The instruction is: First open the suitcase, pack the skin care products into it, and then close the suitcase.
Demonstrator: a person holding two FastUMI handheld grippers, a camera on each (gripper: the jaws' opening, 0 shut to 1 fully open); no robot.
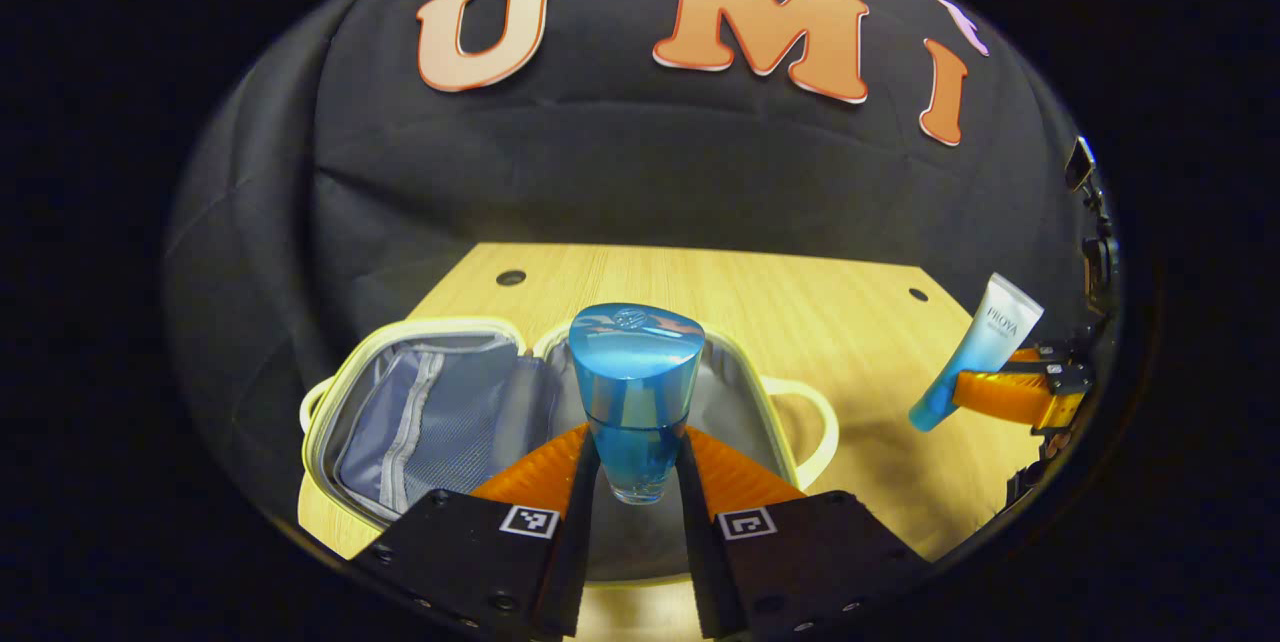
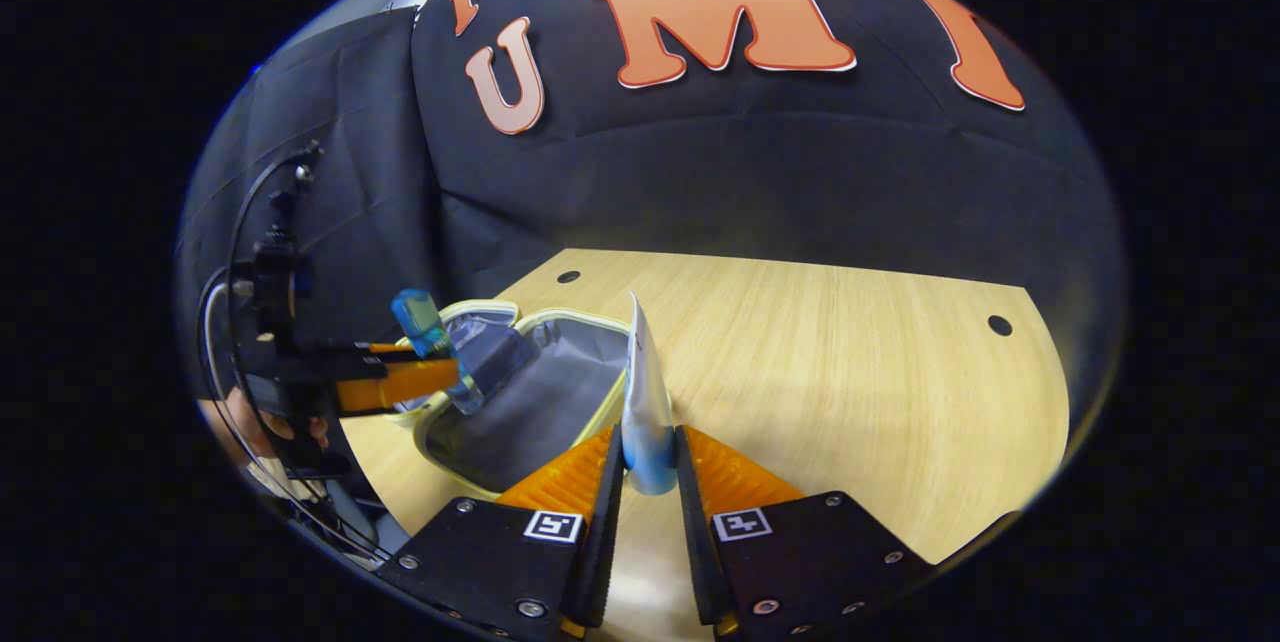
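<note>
In the left gripper view my left gripper (image 1: 637,467) is shut on a blue bottle (image 1: 635,392) with a wide blue cap, held upright above the open suitcase (image 1: 430,417), a small pale case with a grey lining and a mesh pocket. At the right edge of that view the right gripper (image 1: 1010,394) holds a white and blue tube (image 1: 975,352). In the right gripper view my right gripper (image 2: 648,477) is shut on that tube (image 2: 645,402), seen edge-on just right of the suitcase (image 2: 530,397). The left gripper (image 2: 400,380) with the blue bottle (image 2: 425,327) hovers over the case's left half.
The wooden table (image 2: 850,372) stretches to the right of the suitcase, with small round holes (image 2: 999,325) near its far corners. Black cloth walls close off the back. A hand (image 2: 265,427) and cables show behind the left gripper. The suitcase's pale handle (image 1: 810,422) sticks out on its right side.
</note>
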